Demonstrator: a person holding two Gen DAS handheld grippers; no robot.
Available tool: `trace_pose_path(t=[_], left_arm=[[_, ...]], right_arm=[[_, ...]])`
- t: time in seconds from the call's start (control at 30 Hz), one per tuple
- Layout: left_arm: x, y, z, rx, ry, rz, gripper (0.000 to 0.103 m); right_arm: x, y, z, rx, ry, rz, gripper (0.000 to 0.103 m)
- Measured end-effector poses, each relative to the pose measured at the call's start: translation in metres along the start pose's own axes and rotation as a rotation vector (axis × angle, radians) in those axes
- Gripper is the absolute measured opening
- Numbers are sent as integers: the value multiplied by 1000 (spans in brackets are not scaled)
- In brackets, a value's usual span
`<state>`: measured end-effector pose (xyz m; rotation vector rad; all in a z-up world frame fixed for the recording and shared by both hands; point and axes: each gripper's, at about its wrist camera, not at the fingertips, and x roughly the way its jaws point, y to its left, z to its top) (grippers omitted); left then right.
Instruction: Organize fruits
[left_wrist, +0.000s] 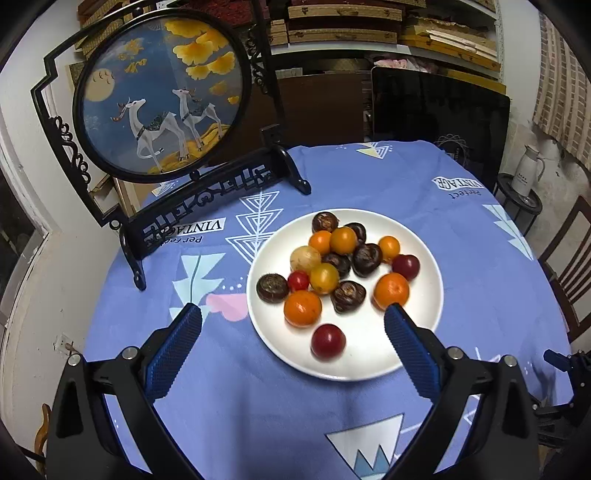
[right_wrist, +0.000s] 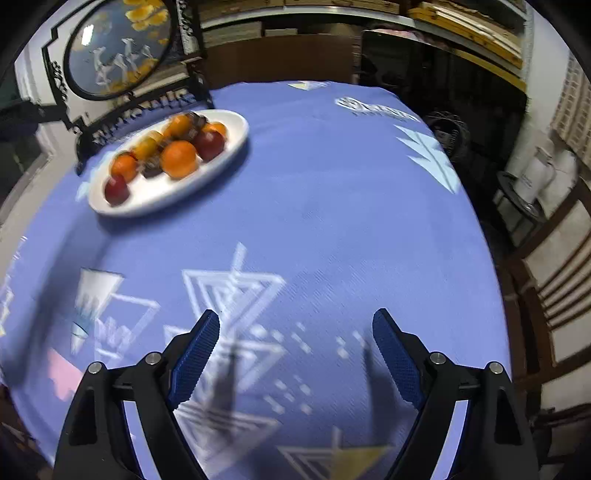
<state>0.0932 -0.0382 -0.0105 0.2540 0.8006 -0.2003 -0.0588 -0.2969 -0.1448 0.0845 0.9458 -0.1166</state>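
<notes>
A white plate (left_wrist: 369, 354) on the blue patterned tablecloth (left_wrist: 258, 398) holds a loose pile of small fruits. Among them are oranges (left_wrist: 391, 290), dark brown chestnut-like ones (left_wrist: 272, 288), yellow ones (left_wrist: 324, 277) and red ones (left_wrist: 328, 341). My left gripper (left_wrist: 293, 315) hovers open above the plate's near side, nothing between its blue pads (left_wrist: 173, 354). In the right wrist view, the same plate (right_wrist: 236, 123) is blurred at the upper left. My right gripper (right_wrist: 295, 317) stands open over bare cloth to the plate's right, holding nothing.
A black-framed round screen with painted deer (left_wrist: 159, 99) stands on the table's far left, close behind the plate. A dark panel (left_wrist: 439, 107) leans at the far edge. At the right, off the table, are a white jug (left_wrist: 528, 170) on a stand and a wooden chair (left_wrist: 569, 266).
</notes>
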Motion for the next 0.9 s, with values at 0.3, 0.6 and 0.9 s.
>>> trace_pose_path(t=[0.3, 0.6, 0.9], left_arm=[[-27, 2, -12, -65, -32, 1, 98], [-30, 5, -15, -74, -9, -9, 98], [-30, 0, -12, -74, 0, -31, 98]], right_arm=[[13, -13, -20, 95, -10, -39, 86], [24, 2, -21, 89, -3, -47, 92], [33, 10, -18, 54, 32, -57, 100]])
